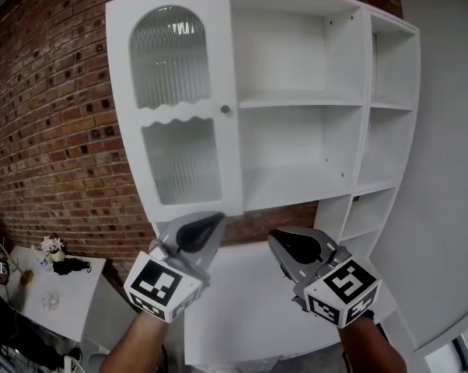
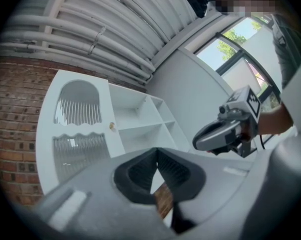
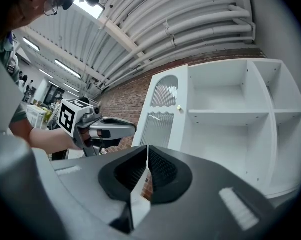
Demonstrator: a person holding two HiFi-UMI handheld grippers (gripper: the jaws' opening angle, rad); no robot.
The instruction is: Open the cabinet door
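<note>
Two grippers fill the bottom of the head view, the left gripper [image 1: 217, 219] and the right gripper [image 1: 276, 236] side by side but apart, both below the white cabinet [image 1: 363, 99] on the brick wall [image 1: 55, 130]. The cabinet door [image 1: 176, 107], with ribbed glass and a small knob [image 1: 225, 109], covers the cabinet's left section in the upper left of the frame; neither gripper touches it. Left gripper view: the jaws meet with nothing between them, and the door sits at left centre. Right gripper view: the jaws are likewise together and empty, with the door at upper centre.
</note>
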